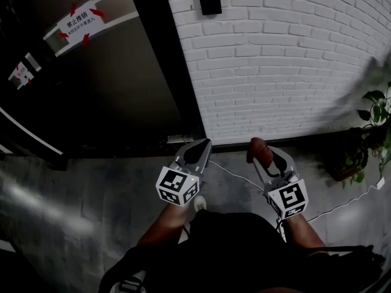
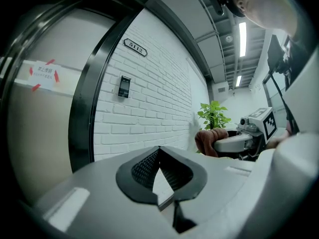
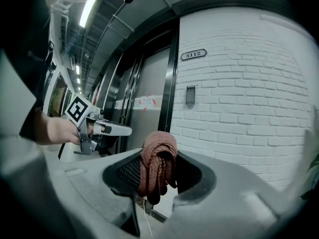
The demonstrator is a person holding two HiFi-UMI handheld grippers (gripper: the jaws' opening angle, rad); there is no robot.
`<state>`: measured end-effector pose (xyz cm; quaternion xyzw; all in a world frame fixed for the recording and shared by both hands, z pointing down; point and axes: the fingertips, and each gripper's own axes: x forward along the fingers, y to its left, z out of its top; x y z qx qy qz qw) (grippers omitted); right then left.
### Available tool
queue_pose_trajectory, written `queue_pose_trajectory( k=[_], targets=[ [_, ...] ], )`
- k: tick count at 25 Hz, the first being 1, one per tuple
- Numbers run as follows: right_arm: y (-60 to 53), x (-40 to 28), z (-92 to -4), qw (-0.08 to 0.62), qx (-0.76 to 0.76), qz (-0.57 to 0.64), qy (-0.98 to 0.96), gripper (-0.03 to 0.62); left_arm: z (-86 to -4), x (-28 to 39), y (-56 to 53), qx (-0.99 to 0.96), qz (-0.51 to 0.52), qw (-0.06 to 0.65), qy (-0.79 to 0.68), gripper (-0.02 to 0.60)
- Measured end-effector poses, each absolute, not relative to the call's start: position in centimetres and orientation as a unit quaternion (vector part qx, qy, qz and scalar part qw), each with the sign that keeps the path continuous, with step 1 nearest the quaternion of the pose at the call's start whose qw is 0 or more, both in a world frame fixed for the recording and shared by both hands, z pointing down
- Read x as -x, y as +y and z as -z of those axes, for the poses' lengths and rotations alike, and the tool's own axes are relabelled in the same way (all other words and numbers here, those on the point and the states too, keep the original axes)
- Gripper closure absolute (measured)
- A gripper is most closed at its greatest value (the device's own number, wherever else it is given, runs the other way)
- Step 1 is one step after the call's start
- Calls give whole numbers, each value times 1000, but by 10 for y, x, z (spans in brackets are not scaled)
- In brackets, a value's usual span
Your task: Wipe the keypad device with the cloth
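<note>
- The small dark rectangular keypad device (image 3: 190, 94) is sitting on the white brick wall (image 3: 239, 108), just right of the black door frame (image 3: 171, 78) and below a small number plate (image 3: 193, 54).
- The right tongs (image 3: 157, 176) are clamping a bunched reddish-brown cloth (image 3: 159, 151). The cloth's folds are bulging above the jaws and a loose thread is hanging below them.
- The left tongs (image 2: 159, 151) are resting closed with their tips meeting and nothing caught between them.
- In the head view both tongs are hanging low in front of the foot of the door frame. The left pair is nearly in line with the frame, and the right pair is further right, facing the brick.
- From the right tongs, the keypad device is lying ahead and well above the cloth, slightly to the right, with its long axis running upright.
- Judging from this, wiping is not yet starting, since the cloth is well apart from the device.
- The right tongs are probably the nearer pair, and they are carrying the cloth.
- The coming move is likely calling for a lift up and forward, then strokes along the device's upright length.
</note>
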<state>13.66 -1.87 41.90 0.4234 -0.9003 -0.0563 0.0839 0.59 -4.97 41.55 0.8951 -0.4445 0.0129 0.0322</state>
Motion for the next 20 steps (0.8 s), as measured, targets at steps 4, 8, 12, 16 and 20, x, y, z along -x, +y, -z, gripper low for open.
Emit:
queue_pose_trajectory(
  k=[4, 8, 12, 16, 20],
  targets=[
    [-18, -137, -415, 79, -423, 59, -901, 451, -415, -7, -47, -895, -16, 30, -444, 565],
    [-20, -141, -419, 73, -429, 53, -899, 451, -413, -7, -48, -896, -18, 27, -444, 565],
    [-19, -140, -417, 71, -428, 54, -899, 453, -412, -9, -48, -896, -19, 25, -443, 565],
    [-19, -142, -422, 71, -429, 49, -899, 451, -412, -11, -48, -897, -19, 25, -441, 565],
    [-20, -143, -419, 73, -427, 51, -900, 452, -413, -14, -48, -897, -21, 29, -440, 565]
  ],
)
